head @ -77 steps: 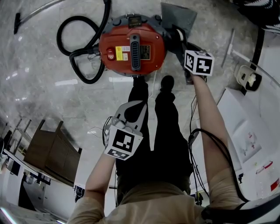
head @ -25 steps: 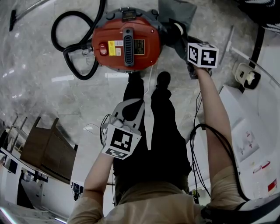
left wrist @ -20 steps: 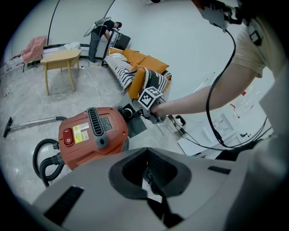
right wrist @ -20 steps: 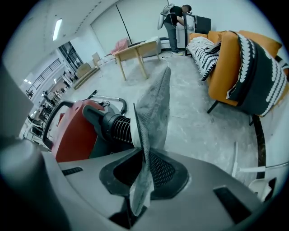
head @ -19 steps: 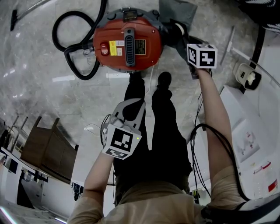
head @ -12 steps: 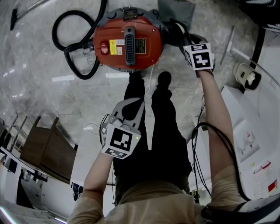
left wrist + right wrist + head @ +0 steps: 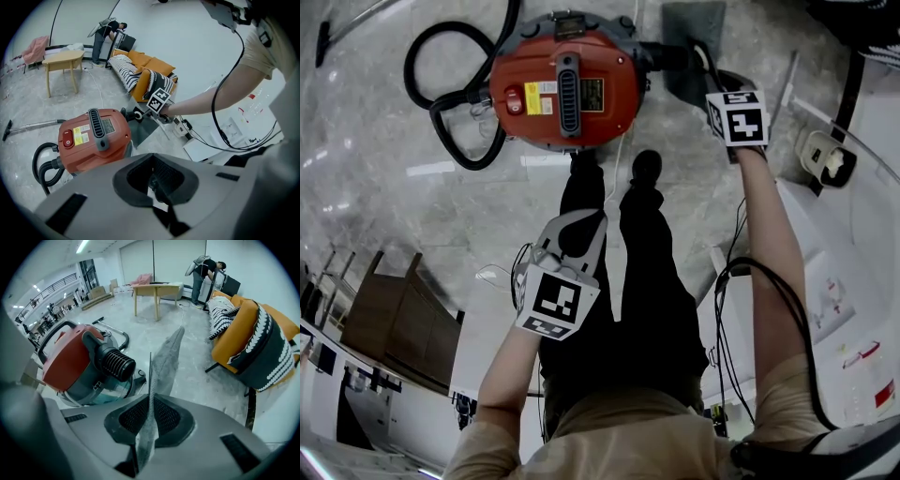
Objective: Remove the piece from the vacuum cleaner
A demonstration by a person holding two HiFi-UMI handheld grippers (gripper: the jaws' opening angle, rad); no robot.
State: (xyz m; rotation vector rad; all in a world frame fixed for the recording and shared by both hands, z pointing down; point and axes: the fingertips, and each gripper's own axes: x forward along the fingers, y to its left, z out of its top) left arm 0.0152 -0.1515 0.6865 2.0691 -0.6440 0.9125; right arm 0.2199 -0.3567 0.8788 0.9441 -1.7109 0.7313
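The red vacuum cleaner (image 7: 562, 89) stands on the floor in front of my feet, its black ribbed port (image 7: 115, 363) facing right. My right gripper (image 7: 717, 89) is to the right of that port. Its jaws have just been closing and are shut on a thin grey mesh piece (image 7: 164, 364), which stands on edge between the pads and reaches forward, clear of the port. In the head view the grey piece (image 7: 689, 42) lies beyond the marker cube. My left gripper (image 7: 581, 217) hangs over my legs, shut and holding nothing.
A black hose (image 7: 455, 94) loops from the vacuum's left side, with a metal wand (image 7: 356, 28) beyond it. A white power strip (image 7: 820, 159) and cables lie at the right by a white board (image 7: 853, 272). An orange sofa (image 7: 253, 333) and a wooden table (image 7: 157, 291) stand further off.
My right gripper has rolled and shifted a little to the right, away from the vacuum's port, with the grey piece in it. The left gripper has stayed where it was.
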